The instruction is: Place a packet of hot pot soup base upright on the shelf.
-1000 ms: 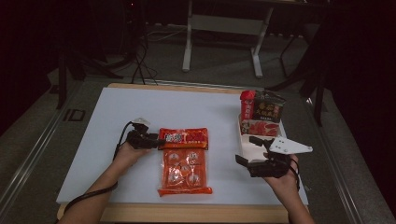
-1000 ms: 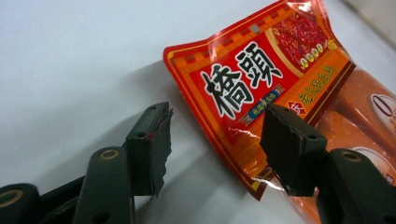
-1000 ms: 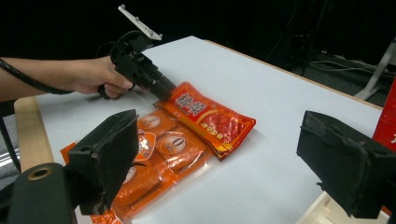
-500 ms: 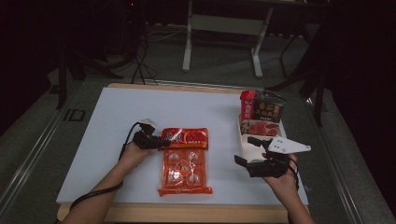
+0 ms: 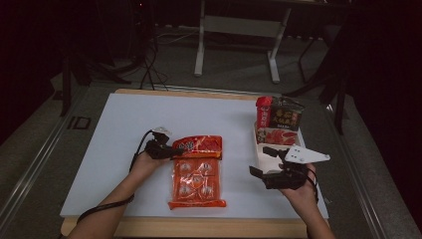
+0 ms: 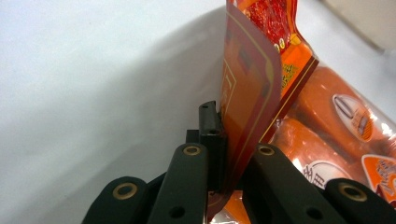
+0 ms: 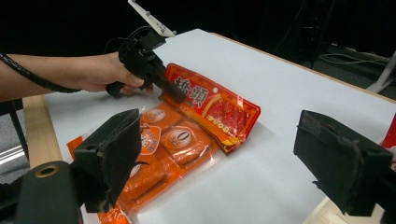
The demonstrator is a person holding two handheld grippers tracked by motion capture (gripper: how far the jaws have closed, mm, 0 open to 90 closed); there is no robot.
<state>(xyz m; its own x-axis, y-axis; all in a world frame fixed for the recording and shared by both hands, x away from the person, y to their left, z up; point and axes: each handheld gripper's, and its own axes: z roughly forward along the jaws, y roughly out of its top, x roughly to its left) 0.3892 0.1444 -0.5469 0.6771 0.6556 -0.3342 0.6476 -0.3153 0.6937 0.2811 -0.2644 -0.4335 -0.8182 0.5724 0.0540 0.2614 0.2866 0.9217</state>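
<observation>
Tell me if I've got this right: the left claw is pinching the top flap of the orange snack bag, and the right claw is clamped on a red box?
Not quite. The right claw is open and holds nothing; the right gripper view shows its jaws spread with only white table between them. The rest is right: the left claw pinches the top flap of the orange snack bag, as the left gripper view shows.

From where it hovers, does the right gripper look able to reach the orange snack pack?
Probably yes. The right gripper stands open, with bare white table between it and the orange snack pack. The left gripper is shut on the pack's far red header, leaving the near side free.
</observation>
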